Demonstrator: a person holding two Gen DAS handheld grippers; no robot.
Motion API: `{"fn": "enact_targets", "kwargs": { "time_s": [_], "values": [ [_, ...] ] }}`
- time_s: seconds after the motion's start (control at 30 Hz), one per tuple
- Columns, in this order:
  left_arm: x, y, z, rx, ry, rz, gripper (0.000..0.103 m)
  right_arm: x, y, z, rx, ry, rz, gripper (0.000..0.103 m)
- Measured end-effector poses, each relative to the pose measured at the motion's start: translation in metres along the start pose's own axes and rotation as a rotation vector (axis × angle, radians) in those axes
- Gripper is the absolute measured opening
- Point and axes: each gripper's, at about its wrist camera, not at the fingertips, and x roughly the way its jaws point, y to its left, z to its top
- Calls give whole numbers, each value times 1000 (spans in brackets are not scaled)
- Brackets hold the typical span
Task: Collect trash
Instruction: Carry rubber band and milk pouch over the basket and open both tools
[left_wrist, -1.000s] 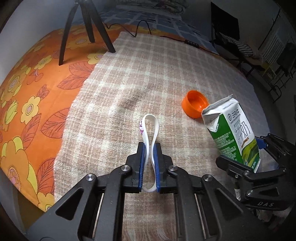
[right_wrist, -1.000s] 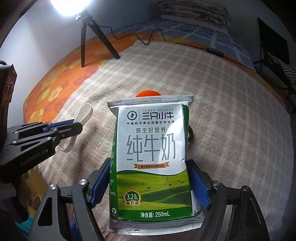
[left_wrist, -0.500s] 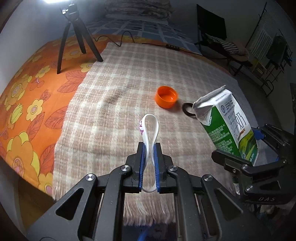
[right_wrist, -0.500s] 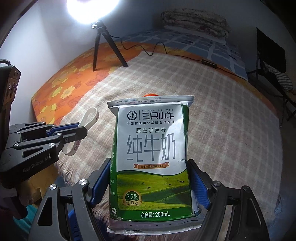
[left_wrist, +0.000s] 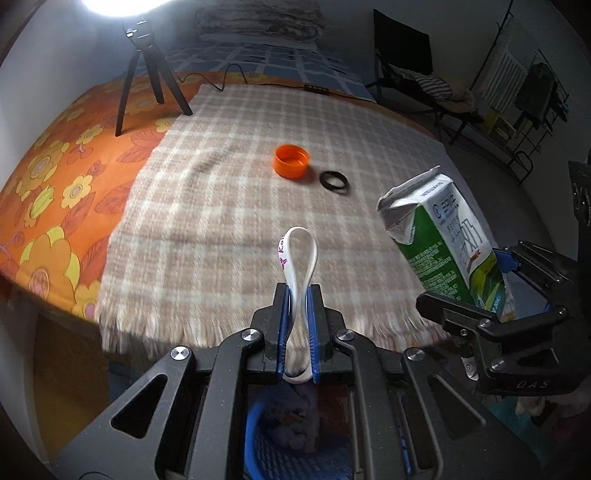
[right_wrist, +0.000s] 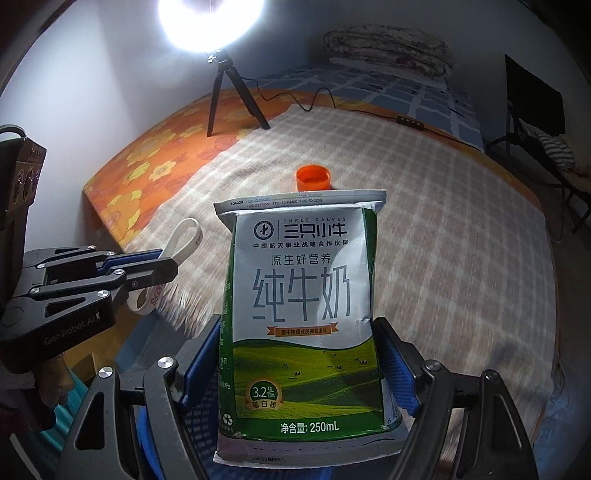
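Note:
My left gripper (left_wrist: 297, 295) is shut on a white rubber wristband (left_wrist: 295, 254) with purple print, its loop sticking up past the blue pads. It shows from the side in the right wrist view as well, the wristband (right_wrist: 183, 240) held by the left gripper (right_wrist: 162, 260). My right gripper (right_wrist: 297, 354) is shut on a green-and-white 250 mL milk carton (right_wrist: 303, 306), held upright; the carton (left_wrist: 443, 236) stands at the right of the left wrist view. Both grippers hover past the bed's near edge, over a blue mesh basket (left_wrist: 273, 446).
An orange bottle cap (left_wrist: 291, 161) and a black ring (left_wrist: 334, 181) lie on the plaid blanket (left_wrist: 236, 206). A black tripod (left_wrist: 149, 70) with a bright lamp stands on the orange floral sheet (left_wrist: 48, 184). A cable and power strip (left_wrist: 314, 88) cross the far side.
Both grippers have pulled back and up from the blanket, past its fringed edge, still holding the wristband and the carton. The blue basket has come into view below; the black ring is now uncovered.

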Motion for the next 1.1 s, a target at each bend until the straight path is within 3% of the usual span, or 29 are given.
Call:
{"fn": "enact_targets", "kwargs": {
  "time_s": [0.5,1.1],
  "values": [
    [-8,-33,-57,9,42,-32,8,-16,2,-65,21,29,14,81],
    [31,-37,-117,-21,171,-26,8,10,11,-124,48,134,53,81]
  ]
}}
